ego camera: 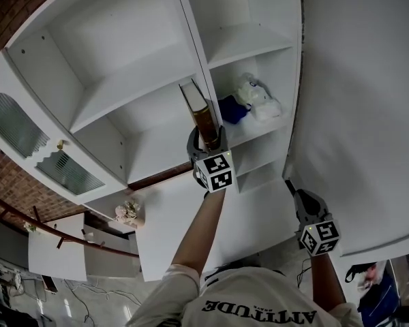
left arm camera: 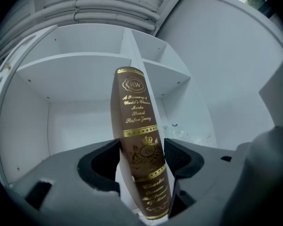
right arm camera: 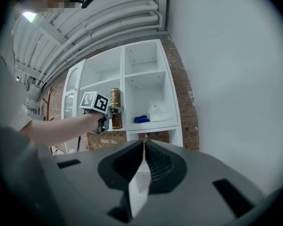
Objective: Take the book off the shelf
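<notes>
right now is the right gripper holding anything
No, the right gripper is shut with nothing between its jaws.

Soft, even light; faint shadows inside the white shelf [ego camera: 133, 70]; gilt on the book [left arm camera: 139, 140] glints; both gripper views bow and darken at their rims.

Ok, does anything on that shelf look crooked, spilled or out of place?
Nothing stands out. The book stands upright beside the divider, between the left gripper's open jaws. A crumpled white bundle and a blue thing just lie loose next door.
</notes>
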A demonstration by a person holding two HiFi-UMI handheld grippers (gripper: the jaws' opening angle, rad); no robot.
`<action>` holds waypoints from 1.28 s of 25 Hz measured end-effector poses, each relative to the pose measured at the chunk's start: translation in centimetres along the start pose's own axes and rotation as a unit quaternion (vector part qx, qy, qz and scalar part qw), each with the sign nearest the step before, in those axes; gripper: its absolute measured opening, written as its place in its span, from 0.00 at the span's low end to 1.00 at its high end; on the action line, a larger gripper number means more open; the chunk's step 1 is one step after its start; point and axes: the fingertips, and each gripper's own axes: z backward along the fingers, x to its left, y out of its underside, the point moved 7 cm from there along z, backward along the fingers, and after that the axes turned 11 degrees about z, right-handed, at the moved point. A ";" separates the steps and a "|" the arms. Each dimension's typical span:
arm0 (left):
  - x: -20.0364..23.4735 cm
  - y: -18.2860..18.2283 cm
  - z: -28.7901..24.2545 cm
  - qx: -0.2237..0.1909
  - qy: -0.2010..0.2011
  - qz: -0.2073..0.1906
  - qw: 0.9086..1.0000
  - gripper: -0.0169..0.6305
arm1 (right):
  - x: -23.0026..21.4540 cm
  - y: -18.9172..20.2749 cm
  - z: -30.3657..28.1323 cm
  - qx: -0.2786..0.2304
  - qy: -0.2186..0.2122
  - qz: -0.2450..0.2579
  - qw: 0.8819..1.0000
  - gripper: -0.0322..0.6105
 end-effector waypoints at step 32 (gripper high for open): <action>8.8 -3.4 11.6 -0.094 0.039 0.063 0.993 0.39 | 3.4 1.0 -2.4 0.001 -0.081 0.002 0.997 0.10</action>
